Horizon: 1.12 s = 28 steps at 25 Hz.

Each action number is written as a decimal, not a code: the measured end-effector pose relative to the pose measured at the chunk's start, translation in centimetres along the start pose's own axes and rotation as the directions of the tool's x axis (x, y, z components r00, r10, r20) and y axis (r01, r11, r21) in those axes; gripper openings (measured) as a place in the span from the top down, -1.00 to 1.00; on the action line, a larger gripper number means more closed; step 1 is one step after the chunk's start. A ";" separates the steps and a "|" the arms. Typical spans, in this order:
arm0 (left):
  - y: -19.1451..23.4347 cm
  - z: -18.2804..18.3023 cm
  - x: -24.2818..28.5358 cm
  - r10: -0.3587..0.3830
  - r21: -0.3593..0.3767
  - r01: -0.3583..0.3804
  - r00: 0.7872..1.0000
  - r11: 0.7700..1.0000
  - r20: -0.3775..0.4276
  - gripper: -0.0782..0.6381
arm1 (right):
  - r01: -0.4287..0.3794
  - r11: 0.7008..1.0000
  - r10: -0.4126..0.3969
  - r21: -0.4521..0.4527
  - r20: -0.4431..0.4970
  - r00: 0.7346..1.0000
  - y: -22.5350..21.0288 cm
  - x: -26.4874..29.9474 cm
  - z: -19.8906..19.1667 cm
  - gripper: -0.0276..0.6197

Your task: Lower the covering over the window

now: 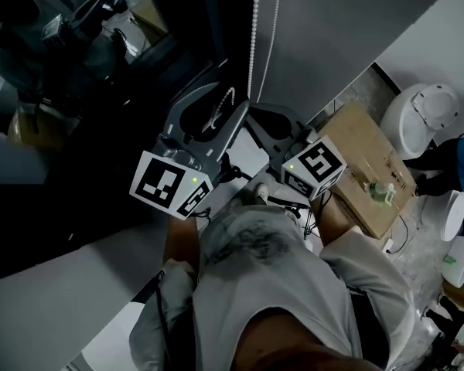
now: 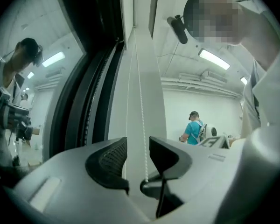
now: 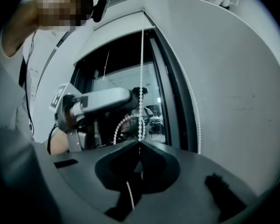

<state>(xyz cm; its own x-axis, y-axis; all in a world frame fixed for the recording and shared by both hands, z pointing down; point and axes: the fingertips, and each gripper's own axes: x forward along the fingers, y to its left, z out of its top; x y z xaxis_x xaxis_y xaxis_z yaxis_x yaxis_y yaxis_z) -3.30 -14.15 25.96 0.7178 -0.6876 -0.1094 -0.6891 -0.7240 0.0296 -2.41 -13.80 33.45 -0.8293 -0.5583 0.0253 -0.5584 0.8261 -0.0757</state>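
Right claw (image 3: pixel 139 142) pinching bead chain (image 3: pixel 141 78), left claw (image 2: pixel 138 149) parted

Left gripper (image 2: pixel 137 146) with jaws wide apart and right gripper (image 3: pixel 139 143) with jaws pressed together, held close side by side, both pointing about level, forearms reaching forward.

Cardboard box (image 1: pixel 357 147) beside a white round container (image 1: pixel 420 117) — person in teal shirt (image 2: pixel 194 130) beyond

Before the dark window frame (image 1: pixel 213 22) hangs a white bead chain (image 1: pixel 253 37). It runs between the parted jaws of the grey left gripper (image 2: pixel 138 146). The grey right gripper (image 3: pixel 140 142), just right, pinches it. A brown cardboard box (image 1: pixel 371 168) sits on the floor farther right.
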 end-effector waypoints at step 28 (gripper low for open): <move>0.6 0.8 2.3 -0.059 -0.024 0.059 0.998 0.998 0.003 0.75 | -0.007 1.000 0.009 0.019 -0.118 0.993 1.1 1.3 -6.0 0.86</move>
<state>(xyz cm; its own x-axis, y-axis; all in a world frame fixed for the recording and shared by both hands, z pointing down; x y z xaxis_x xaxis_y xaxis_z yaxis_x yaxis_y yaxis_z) -2.15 -16.16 24.95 0.7565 -0.6439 -0.1142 -0.6433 -0.7642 0.0469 -4.21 -13.17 39.35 -0.8311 -0.5377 0.1420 -0.5521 0.8284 -0.0945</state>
